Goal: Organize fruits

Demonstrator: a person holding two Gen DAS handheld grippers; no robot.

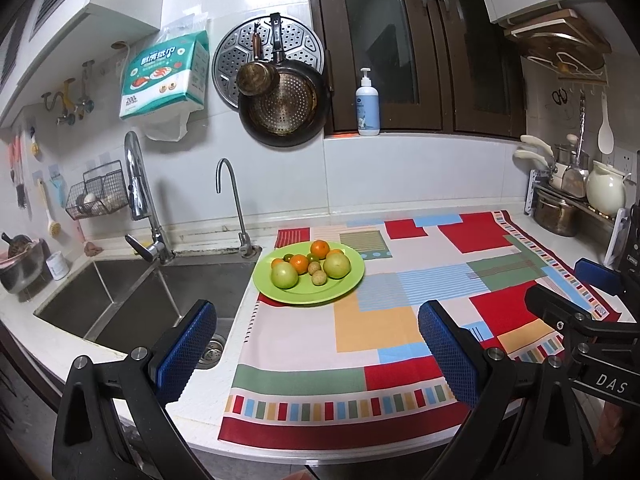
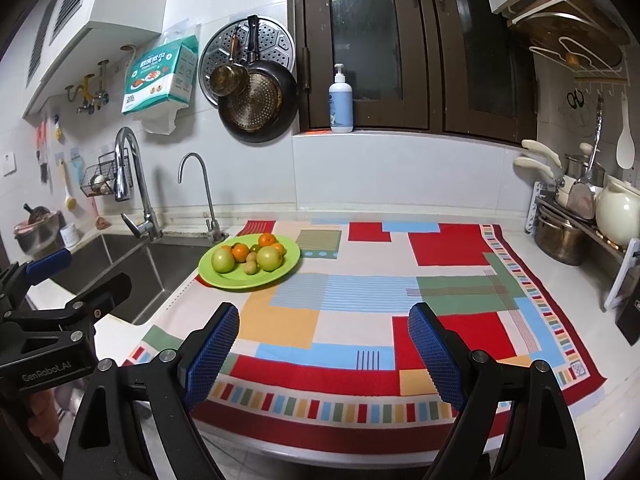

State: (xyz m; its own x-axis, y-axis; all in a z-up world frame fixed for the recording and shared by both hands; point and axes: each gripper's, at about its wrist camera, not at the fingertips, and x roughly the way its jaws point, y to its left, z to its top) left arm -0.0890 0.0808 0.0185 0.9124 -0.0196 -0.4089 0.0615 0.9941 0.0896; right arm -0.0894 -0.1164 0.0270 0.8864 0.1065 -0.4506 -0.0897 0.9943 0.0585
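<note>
A green plate [image 1: 308, 296] [image 2: 224, 280] sits at the far left of a patchwork cloth [image 1: 400, 320] [image 2: 360, 300], next to the sink. On it lie two large green fruits [image 1: 284, 275] [image 2: 223, 260], several oranges [image 1: 320, 249] [image 2: 267, 239] and small brownish fruits [image 1: 319, 279] [image 2: 250, 267]. My left gripper [image 1: 316, 354] is open and empty, held over the cloth's near edge, well short of the plate. My right gripper [image 2: 322, 356] is open and empty, over the cloth's near middle. Each gripper shows at the edge of the other's view.
A steel double sink [image 1: 132, 300] with two taps [image 1: 236, 204] lies left of the cloth. Pots and a white jug on a rack [image 1: 576, 200] stand at the far right. A soap bottle [image 1: 367, 104] stands on the window sill. Pans hang on the wall [image 1: 280, 104].
</note>
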